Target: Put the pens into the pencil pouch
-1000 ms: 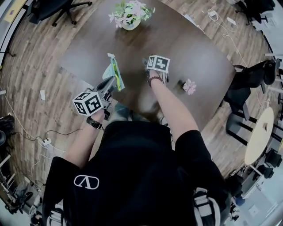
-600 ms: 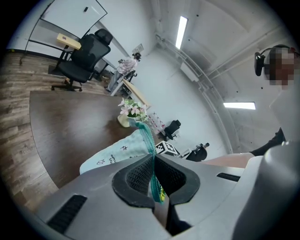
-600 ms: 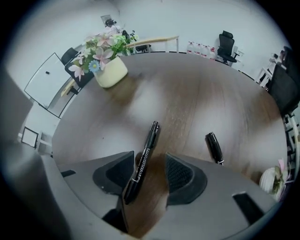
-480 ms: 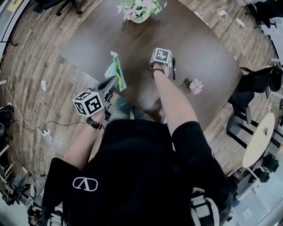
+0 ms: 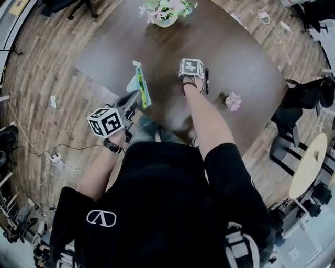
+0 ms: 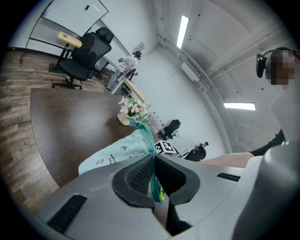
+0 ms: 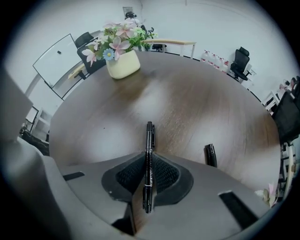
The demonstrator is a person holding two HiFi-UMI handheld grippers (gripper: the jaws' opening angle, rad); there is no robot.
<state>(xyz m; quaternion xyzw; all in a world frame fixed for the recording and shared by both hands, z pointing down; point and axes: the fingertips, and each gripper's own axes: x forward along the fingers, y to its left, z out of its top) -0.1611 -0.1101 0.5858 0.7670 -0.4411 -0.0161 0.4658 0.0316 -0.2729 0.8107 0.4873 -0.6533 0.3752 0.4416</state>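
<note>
A light blue pencil pouch (image 5: 139, 87) with a teal zipper edge is held up near the table's left front edge. My left gripper (image 6: 153, 172) is shut on the pouch's (image 6: 117, 153) edge. A black pen (image 7: 149, 140) stands between the pads of my right gripper (image 7: 148, 177), whose jaws have just been closing and now clamp it. That gripper points steeply down at the tabletop. In the head view only its marker cube (image 5: 191, 68) shows and its jaws are hidden. A second black pen (image 5: 206, 80) lies on the table just right of it (image 7: 210, 154).
The dark wooden table (image 5: 246, 63) carries a cream vase of flowers (image 5: 166, 14) at the far side (image 7: 123, 63) and a small pink flower (image 5: 233, 101) at the right. Office chairs and cables stand on the floor around it.
My right gripper has sunk toward the tabletop beside the lying pen. The left gripper and the pouch have stayed where they were.
</note>
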